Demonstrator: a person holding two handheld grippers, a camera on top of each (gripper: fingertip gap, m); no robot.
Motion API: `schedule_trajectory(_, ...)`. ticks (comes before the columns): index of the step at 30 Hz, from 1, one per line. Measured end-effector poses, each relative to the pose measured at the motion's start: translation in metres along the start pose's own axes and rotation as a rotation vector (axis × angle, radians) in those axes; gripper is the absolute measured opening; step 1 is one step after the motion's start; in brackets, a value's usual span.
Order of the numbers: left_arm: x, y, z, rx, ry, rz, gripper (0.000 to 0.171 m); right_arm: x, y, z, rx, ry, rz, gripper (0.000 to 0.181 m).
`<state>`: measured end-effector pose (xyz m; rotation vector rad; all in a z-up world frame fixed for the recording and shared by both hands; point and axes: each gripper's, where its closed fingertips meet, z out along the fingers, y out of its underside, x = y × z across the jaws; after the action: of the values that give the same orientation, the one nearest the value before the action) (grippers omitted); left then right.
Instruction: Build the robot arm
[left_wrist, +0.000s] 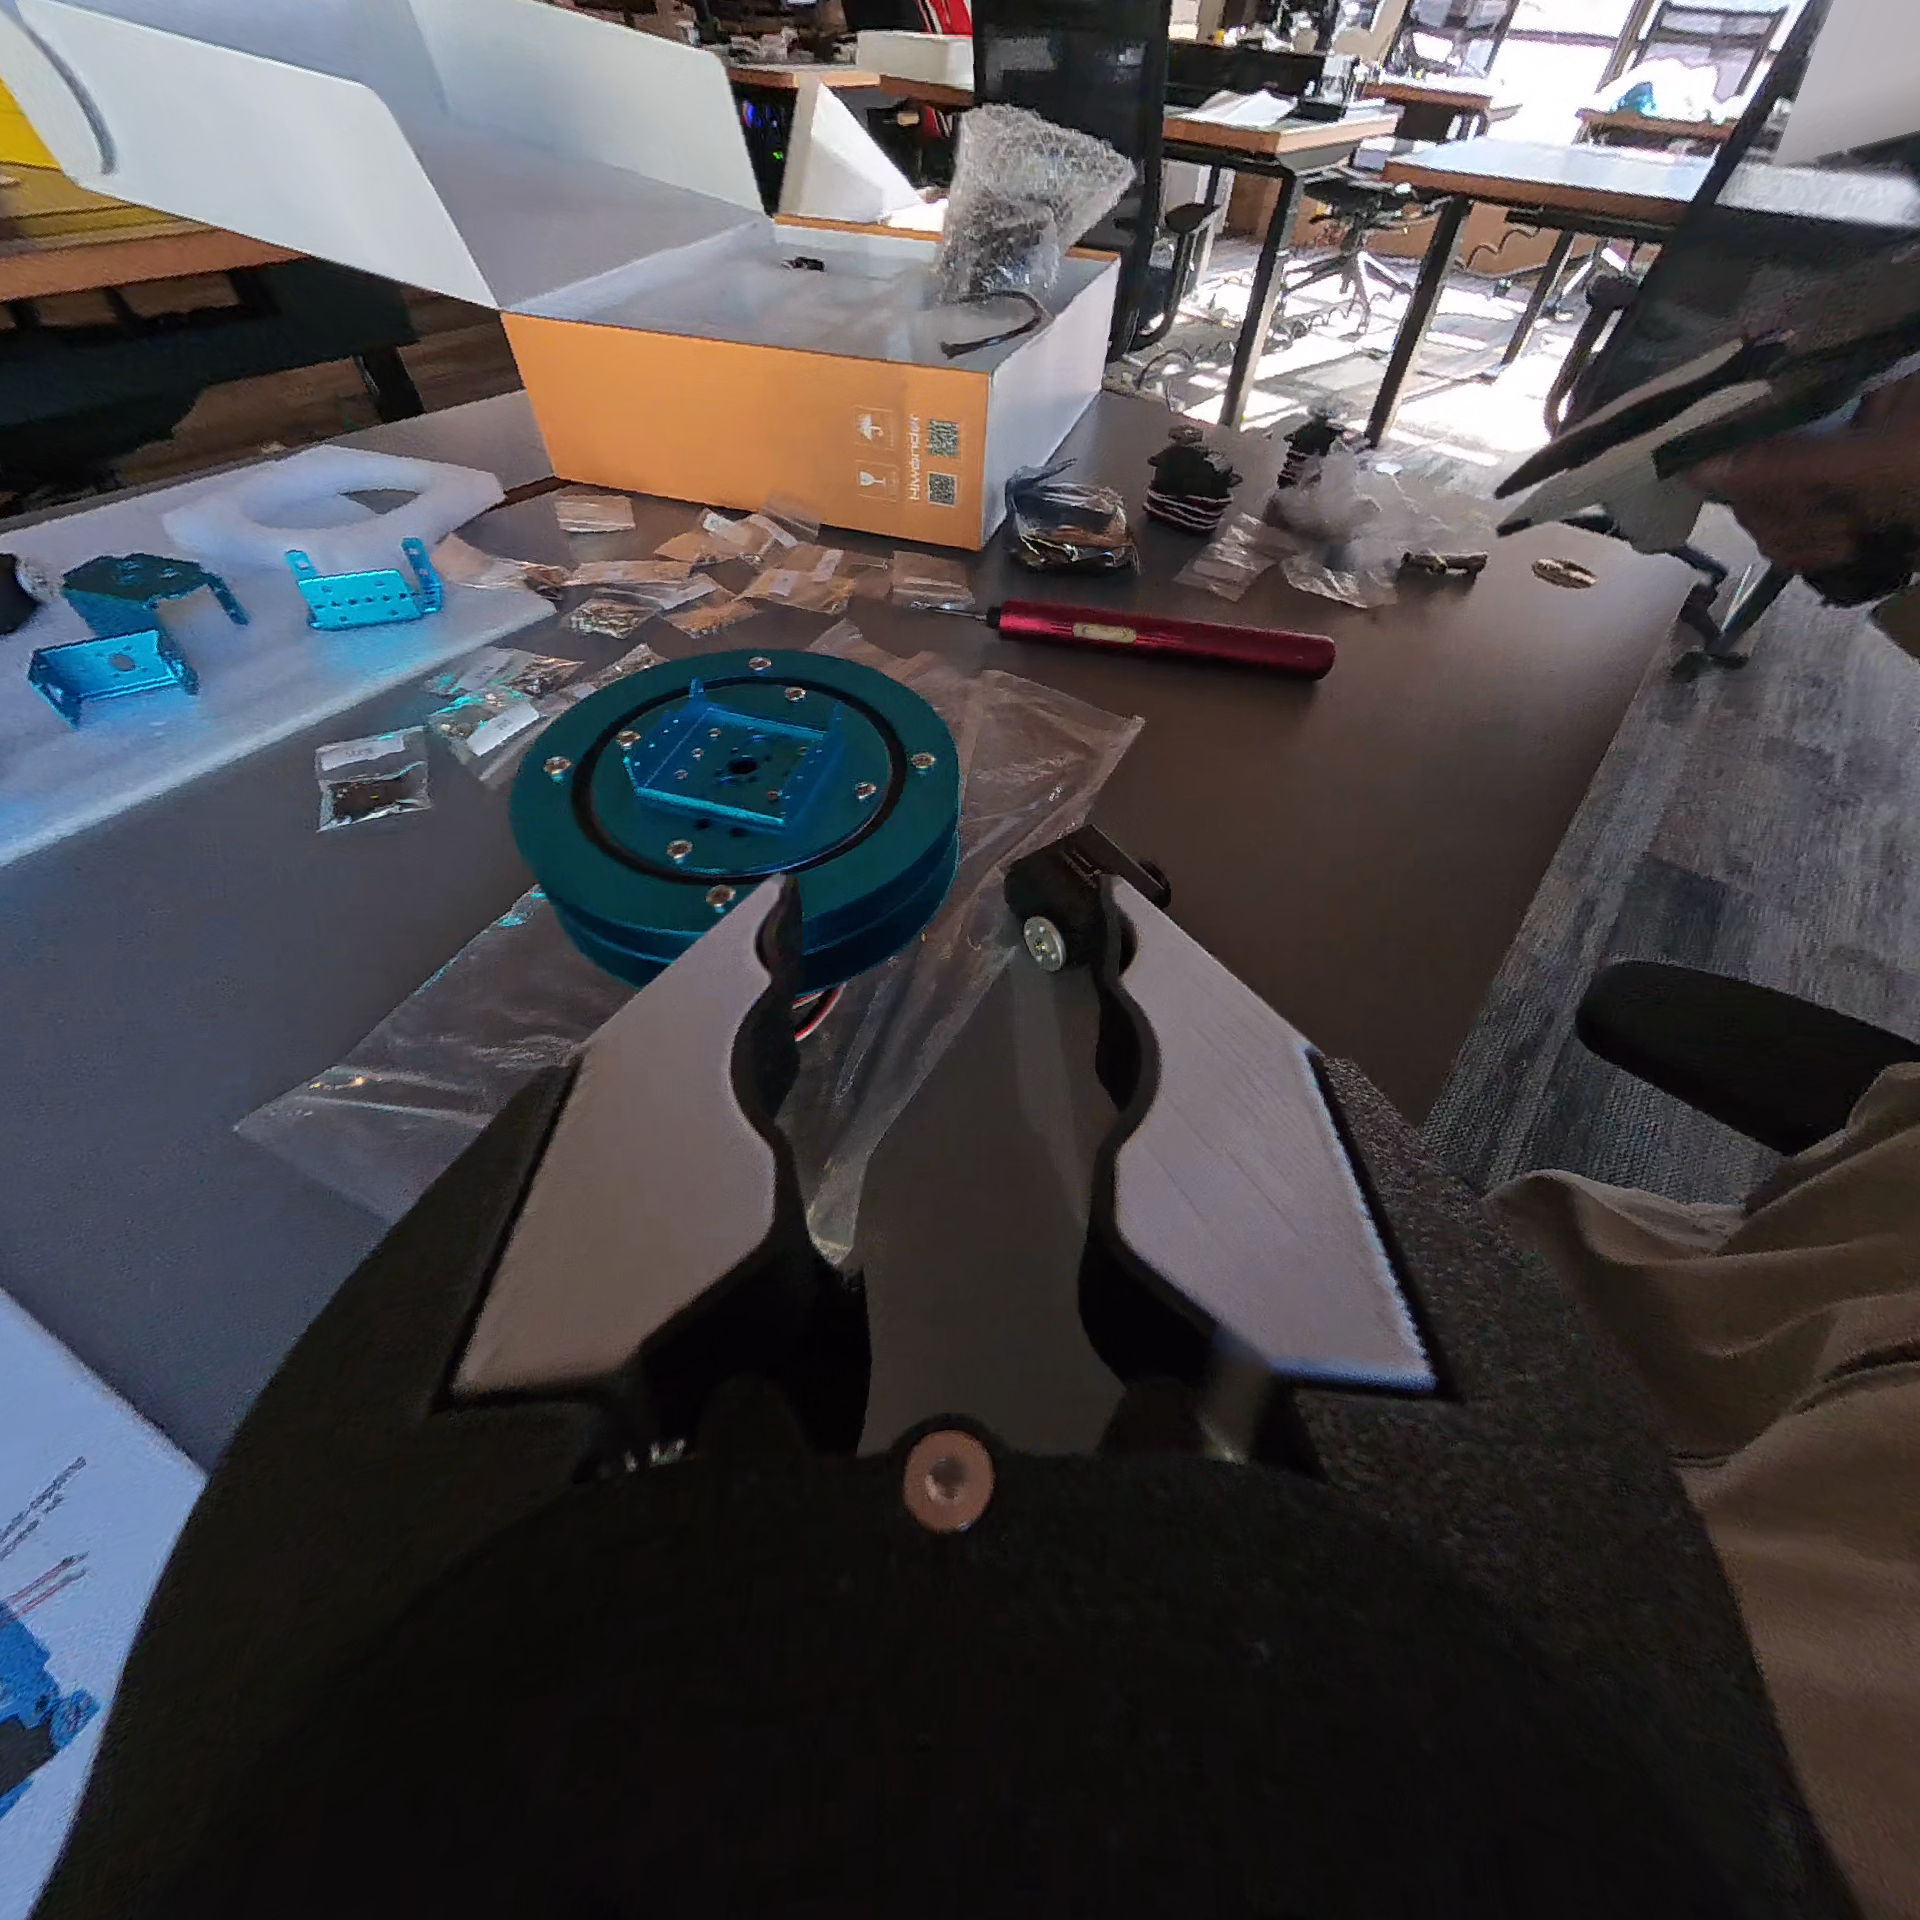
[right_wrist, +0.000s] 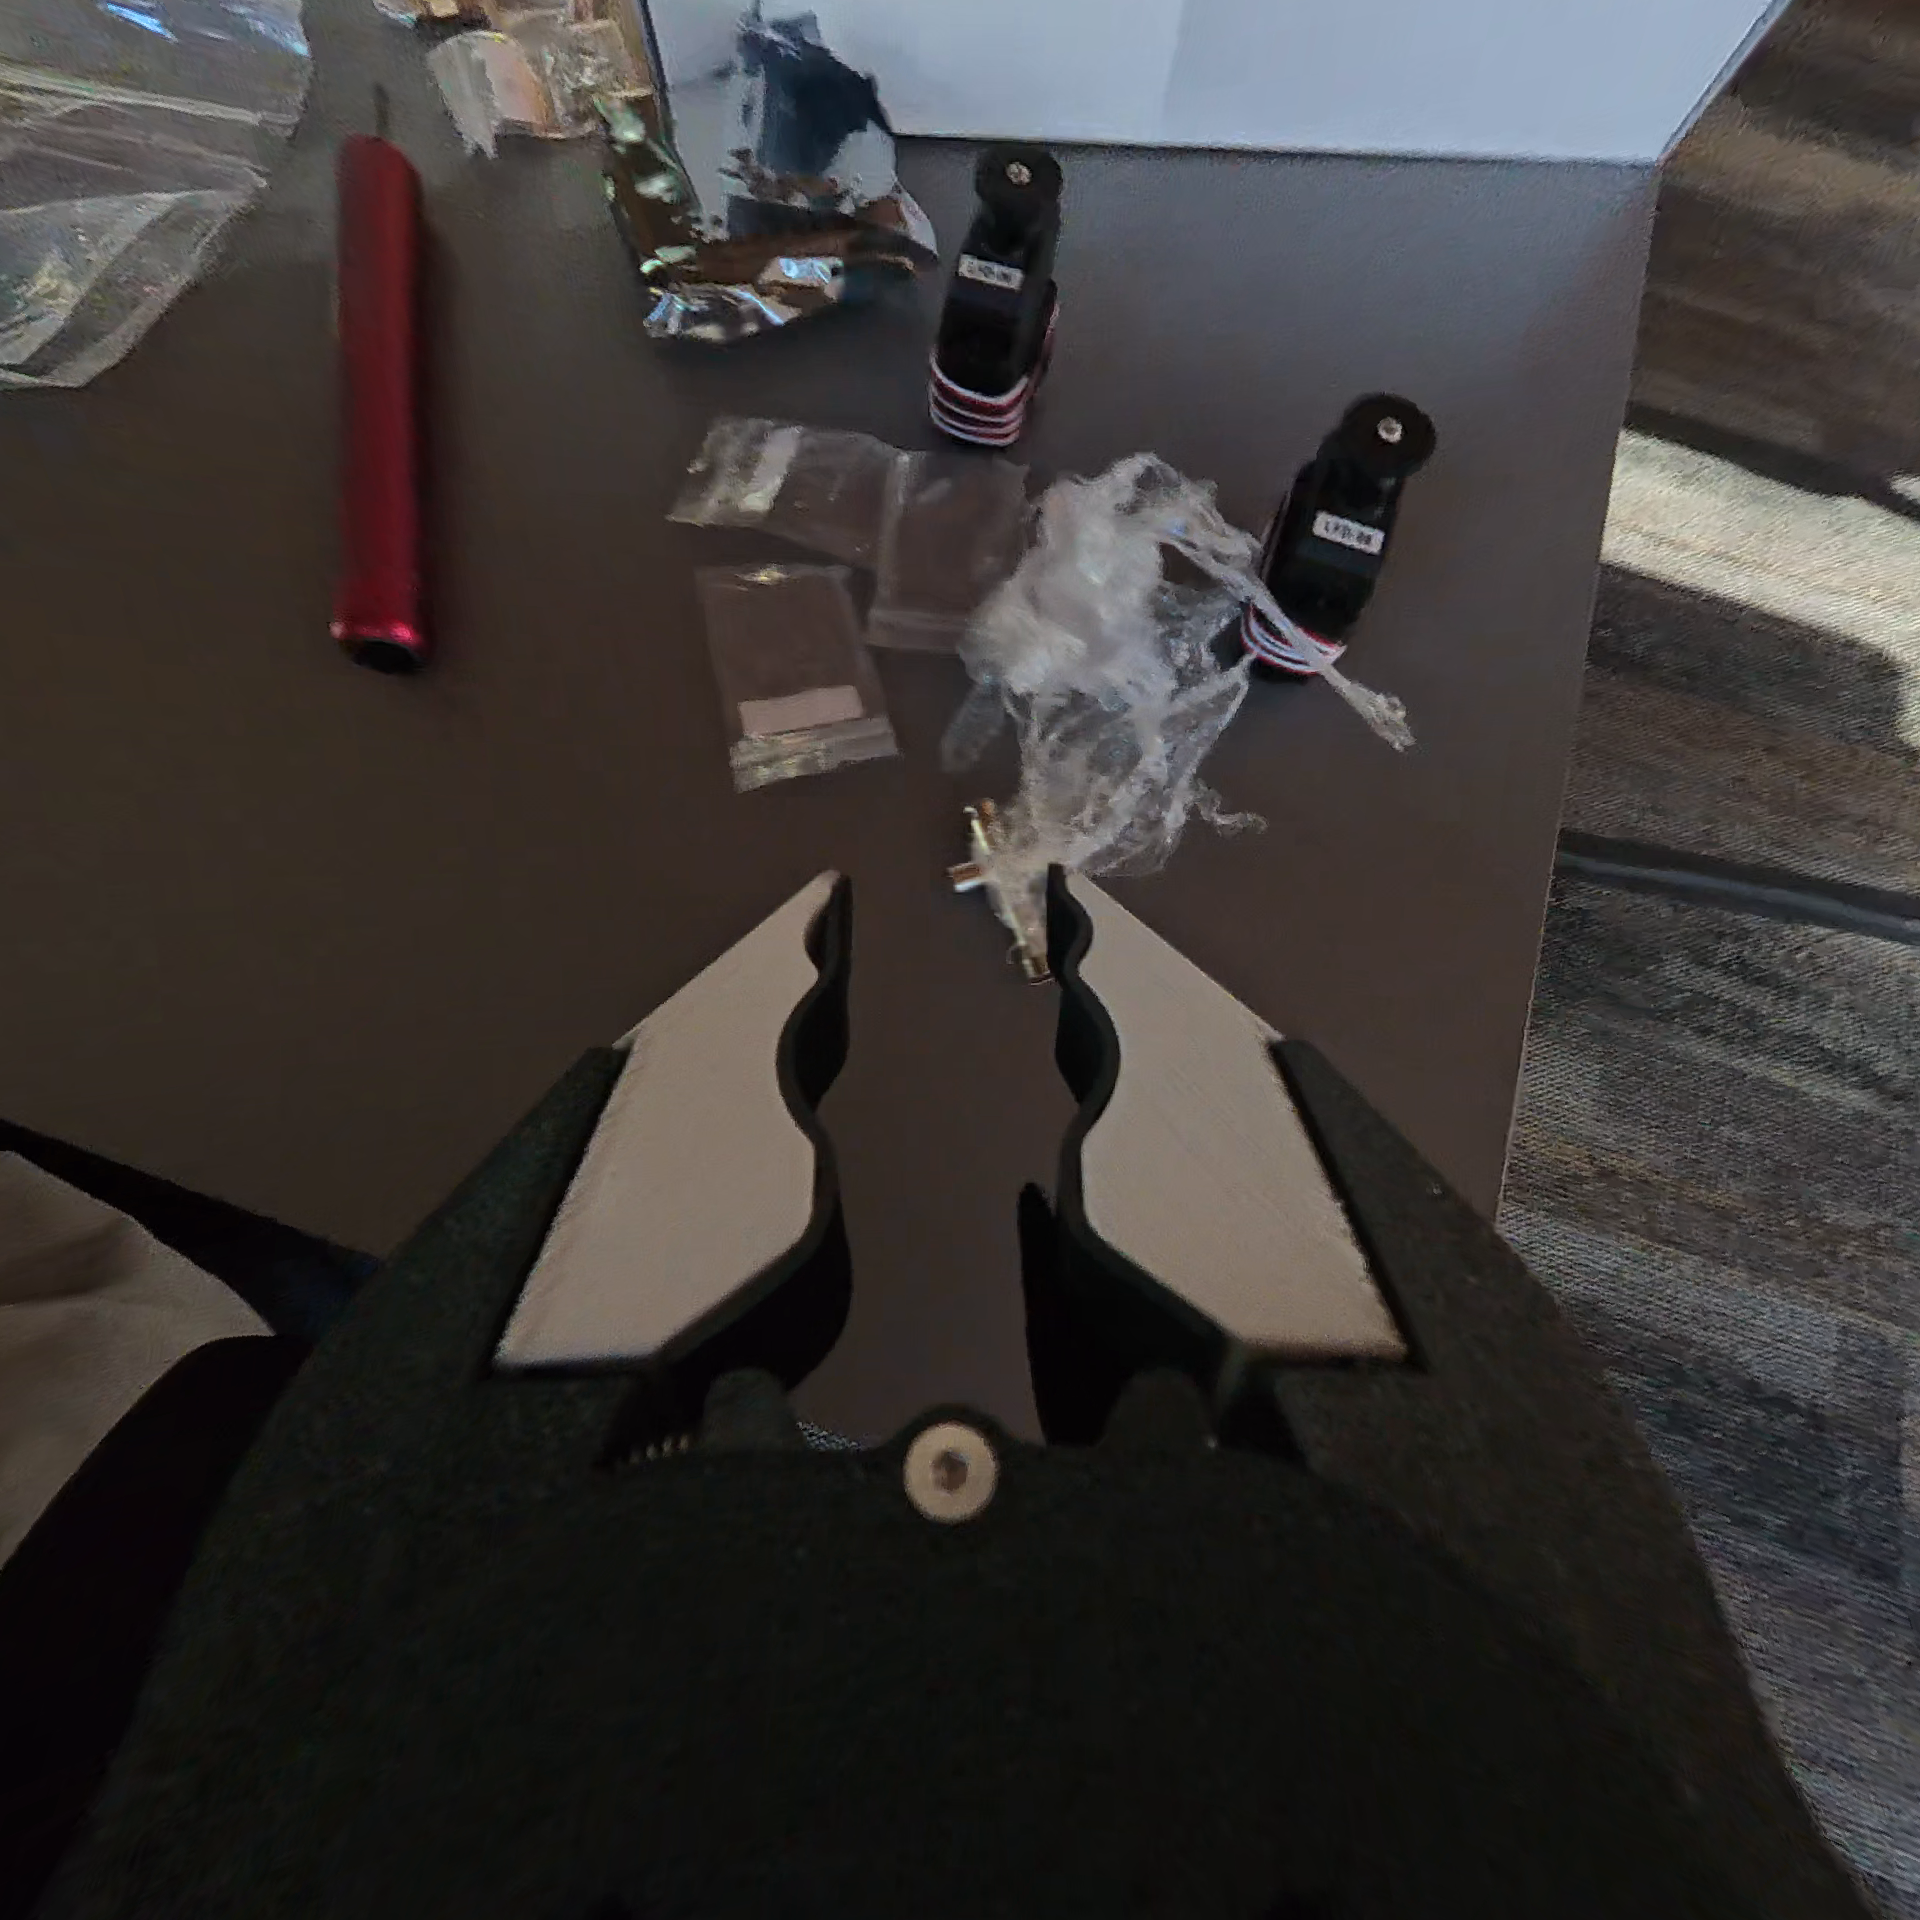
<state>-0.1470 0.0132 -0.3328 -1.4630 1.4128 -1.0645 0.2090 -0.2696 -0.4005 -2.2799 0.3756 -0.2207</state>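
My left gripper (left_wrist: 940, 904) is open, low over the dark table. Its left fingertip (left_wrist: 774, 914) overlaps the near edge of a round blue turntable base (left_wrist: 727, 831) with a square blue bracket on top. A small black part with a silver disc (left_wrist: 1060, 914) sits against the right fingertip; I cannot tell if they touch. My right gripper (right_wrist: 943, 894) is open above the table. A small metal piece (right_wrist: 992, 894) lies just inside its right fingertip, beside crumpled clear wrap (right_wrist: 1101, 665). The right gripper also shows in the left wrist view (left_wrist: 1662, 436), raised at the far right.
A red screwdriver (left_wrist: 1164, 639) (right_wrist: 379, 405) lies mid-table. Two black servos (right_wrist: 997, 301) (right_wrist: 1330, 540) stand upright. Small clear bags (right_wrist: 790, 665), a foil bag (right_wrist: 748, 239), an open orange-and-white box (left_wrist: 769, 447) and blue brackets (left_wrist: 364, 597) on white foam are around. The table edge (right_wrist: 1558, 831) is right.
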Motion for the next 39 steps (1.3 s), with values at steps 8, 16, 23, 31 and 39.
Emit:
schedule_trajectory(8,0.033,-0.008,0.031,-0.044,0.017,0.036,0.049,0.018,-0.008,0.030,-0.049,-0.039,-0.051,0.038)
schedule_trajectory(16,0.051,-0.007,0.050,-0.108,0.038,0.091,0.049,-0.026,-0.019,0.055,-0.131,-0.219,-0.168,0.037)
schedule_trajectory(23,0.054,-0.001,0.051,-0.121,0.063,0.075,0.049,-0.030,-0.006,0.062,-0.190,-0.217,-0.162,0.048)
schedule_trajectory(31,0.057,-0.001,0.049,-0.103,0.091,0.072,0.049,-0.044,-0.002,0.043,-0.186,-0.201,-0.159,0.017)
schedule_trajectory(39,0.080,0.000,0.059,-0.089,0.200,0.011,0.049,-0.071,-0.008,0.029,-0.102,-0.198,-0.155,0.000)
